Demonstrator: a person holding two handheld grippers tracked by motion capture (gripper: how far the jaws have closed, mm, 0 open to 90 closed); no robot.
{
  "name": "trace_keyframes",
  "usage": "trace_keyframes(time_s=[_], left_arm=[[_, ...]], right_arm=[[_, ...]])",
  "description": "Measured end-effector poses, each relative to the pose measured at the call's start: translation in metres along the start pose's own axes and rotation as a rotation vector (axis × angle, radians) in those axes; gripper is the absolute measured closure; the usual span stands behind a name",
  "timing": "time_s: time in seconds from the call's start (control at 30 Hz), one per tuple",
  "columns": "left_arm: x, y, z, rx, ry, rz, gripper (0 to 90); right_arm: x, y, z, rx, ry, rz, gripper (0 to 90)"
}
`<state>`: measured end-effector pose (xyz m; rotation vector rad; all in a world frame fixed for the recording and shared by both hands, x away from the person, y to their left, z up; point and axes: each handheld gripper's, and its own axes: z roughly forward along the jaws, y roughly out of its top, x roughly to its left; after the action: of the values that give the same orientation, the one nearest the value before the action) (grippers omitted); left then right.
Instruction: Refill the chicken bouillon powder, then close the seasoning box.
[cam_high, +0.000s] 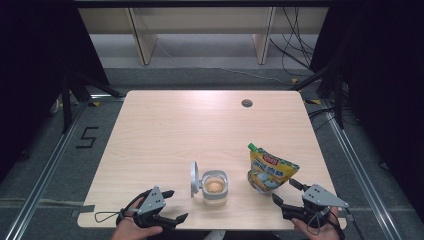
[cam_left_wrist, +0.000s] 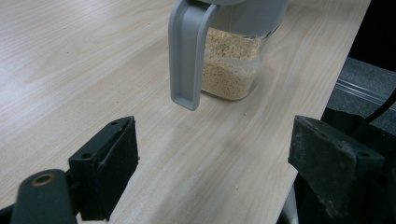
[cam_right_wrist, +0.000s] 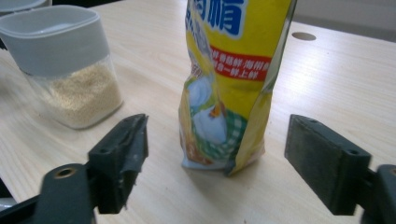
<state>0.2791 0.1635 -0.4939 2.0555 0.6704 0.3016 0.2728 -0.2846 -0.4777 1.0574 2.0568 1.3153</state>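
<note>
I have the yellow pouch (cam_high: 270, 172) standing upright on the bench (cam_high: 165, 130), near its front right part, with its green cap (cam_high: 252, 147) at the top and its long axis running nearly vertical, leaning a little toward the left in the high view. My right gripper (cam_high: 287, 191) sits just in front of it and slightly to the right, jaws spread wide and holding nothing. In the right gripper view the pouch (cam_right_wrist: 229, 93) stands straight ahead, framed between the two jaws but beyond their tips — no pad touches it.

That is the relation the next move turns on: the pouch lies dead ahead of the right jaws, so I judge a short push forward would bring its lower body between the pads, which would then close across its width.

The jar (cam_high: 215, 187) of pale grains stands just left of the pouch, apart from it, its grey lid (cam_high: 194, 178) flipped open on the left side. My left gripper (cam_high: 172, 205) rests at the front left edge, jaws also wide and empty, pointing at the jar (cam_left_wrist: 233, 60) — close to it, but farther from the pouch than the right one is.
</note>
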Motion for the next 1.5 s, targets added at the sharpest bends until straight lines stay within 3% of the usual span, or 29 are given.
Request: trace_keyframes(time_s=[0.1, 0.13, 0.23, 0.27, 0.3, 0.33, 0.37, 0.4, 0.47, 0.53, 0.57, 0.6, 0.63, 0.73, 0.8, 0.87, 0.93, 1.03, 1.1, 1.17, 1.2, 1.27, 1.3, 1.33, 1.37, 1.4, 1.5], left_arm=[[0.000, -0.001, 0.001, 0.002, 0.003, -0.027, 15.2], [0.001, -0.001, 0.001, -0.006, 0.010, -0.011, 15.2], [0.002, 0.000, 0.001, -0.012, 0.008, -0.007, 15.2], [0.001, -0.001, 0.001, -0.015, 0.016, -0.035, 15.2], [0.002, 0.000, 0.000, -0.004, 0.016, -0.034, 15.2], [0.002, 0.000, -0.001, -0.006, 0.016, -0.035, 15.2], [0.003, 0.001, -0.001, -0.008, 0.017, -0.027, 15.2], [0.004, 0.001, -0.001, -0.009, 0.017, -0.009, 15.2], [0.003, 0.001, -0.001, -0.010, 0.019, -0.015, 15.2], [0.003, 0.002, 0.001, -0.026, 0.020, -0.017, 15.2], [0.002, 0.001, 0.001, -0.022, 0.017, -0.043, 15.2], [0.003, 0.002, 0.000, -0.011, 0.011, -0.025, 15.2], [0.004, 0.002, 0.000, -0.007, 0.008, -0.010, 15.2], [0.003, 0.001, 0.001, -0.005, 0.019, -0.008, 15.2], [0.002, 0.001, 0.002, -0.013, 0.018, -0.024, 15.2], [0.003, 0.002, 0.001, -0.011, 0.011, -0.017, 15.2], [0.004, 0.001, 0.002, -0.017, 0.020, -0.010, 15.2], [0.004, 0.001, 0.001, 0.001, 0.019, -0.002, 15.2], [0.003, -0.001, 0.000, 0.000, 0.021, -0.036, 15.2], [0.004, -0.001, 0.000, -0.006, 0.021, -0.013, 15.2], [0.003, -0.001, -0.001, -0.004, 0.024, -0.041, 15.2], [0.006, 0.000, -0.003, -0.001, 0.038, 0.001, 15.2], [0.004, 0.000, -0.002, -0.014, 0.035, -0.041, 15.3], [0.004, 0.000, -0.003, -0.016, 0.038, -0.030, 15.3], [0.005, 0.000, -0.004, -0.011, 0.040, -0.010, 15.3], [0.003, -0.001, -0.004, -0.016, 0.039, -0.035, 15.3], [0.003, -0.002, -0.004, -0.031, 0.036, -0.041, 15.7]], right_arm=[[0.002, -0.002, -0.001, 0.018, 0.003, 0.021, 16.8], [0.005, -0.003, -0.003, 0.028, -0.002, 0.047, 16.7], [0.005, -0.004, -0.004, 0.037, -0.003, 0.000, 16.8], [0.008, -0.004, -0.006, 0.062, -0.018, 0.024, 16.8], [0.006, -0.005, -0.006, 0.060, -0.009, -0.001, 16.8], [0.009, -0.006, -0.007, 0.071, -0.015, 0.029, 16.9], [0.007, -0.006, -0.007, 0.071, -0.011, 0.005, 16.9], [0.009, -0.007, -0.009, 0.090, -0.021, 0.015, 16.8], [0.008, -0.009, -0.011, 0.099, -0.026, -0.007, 17.1], [0.006, -0.011, -0.013, 0.103, -0.025, 0.002, 16.9], [0.006, -0.013, -0.014, 0.111, -0.023, 0.015, 16.9], [0.005, -0.014, -0.014, 0.123, -0.027, 0.003, 16.9], [0.007, -0.015, -0.015, 0.122, -0.027, 0.028, 16.9], [0.008, -0.016, -0.016, 0.143, -0.038, 0.016, 17.0], [0.007, -0.016, -0.015, 0.136, -0.013, 0.002, 17.4], [0.006, -0.015, -0.015, 0.128, -0.035, -0.043, 17.8], [0.008, -0.015, -0.015, 0.149, -0.024, -0.011, 17.8], [0.009, -0.016, -0.015, 0.157, -0.026, -0.011, 17.8], [0.009, -0.015, -0.015, 0.149, -0.018, -0.025, 17.8], [0.008, -0.014, -0.015, 0.158, -0.022, -0.034, 17.8], [0.008, -0.014, -0.015, 0.156, -0.017, -0.032, 18.0], [0.007, -0.015, -0.015, 0.158, -0.022, -0.035, 18.1], [0.006, -0.015, -0.014, 0.153, -0.024, -0.048, 18.1], [0.008, -0.015, -0.015, 0.163, -0.024, -0.020, 18.1], [0.005, -0.015, -0.014, 0.156, -0.017, -0.045, 18.2], [0.005, -0.015, -0.014, 0.168, -0.016, -0.030, 18.2], [0.007, -0.014, -0.014, 0.169, -0.022, -0.028, 18.2]])
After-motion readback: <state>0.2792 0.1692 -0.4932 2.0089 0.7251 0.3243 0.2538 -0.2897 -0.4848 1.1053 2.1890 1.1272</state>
